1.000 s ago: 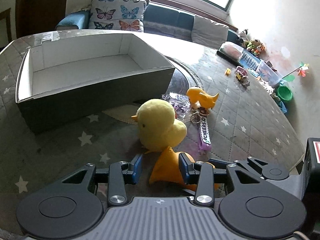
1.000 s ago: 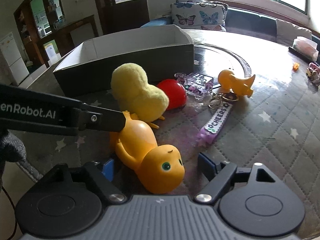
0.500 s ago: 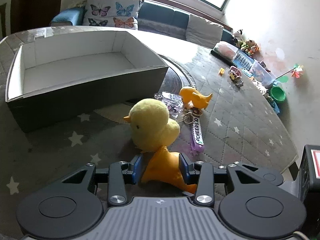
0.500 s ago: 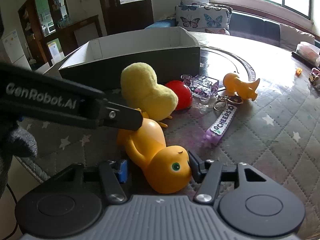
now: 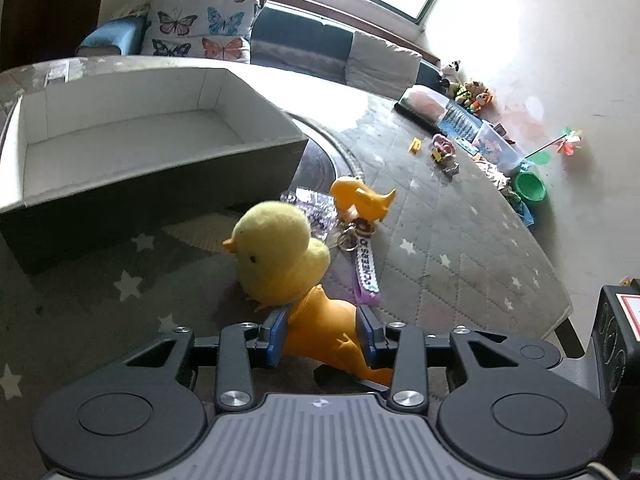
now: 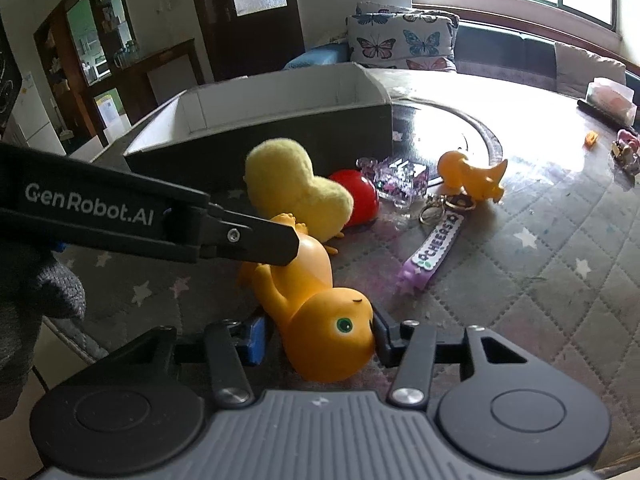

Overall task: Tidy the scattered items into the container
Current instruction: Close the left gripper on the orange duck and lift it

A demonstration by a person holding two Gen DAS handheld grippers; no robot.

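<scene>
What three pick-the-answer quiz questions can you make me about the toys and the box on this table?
1. The box is:
A) open, with no toys showing inside
B) full of toys
C) shut with a lid

2. The keychain strap is:
A) green
B) purple
C) black

3. The red ball sits:
A) inside the box
B) on the floor
C) on the table, right beside the yellow chick

Answers:
1 A: the left view looks into its bare white inside.
2 B: the strap with letters on it is purple.
3 C: the ball peeks out next to the chick, in front of the box.
</scene>
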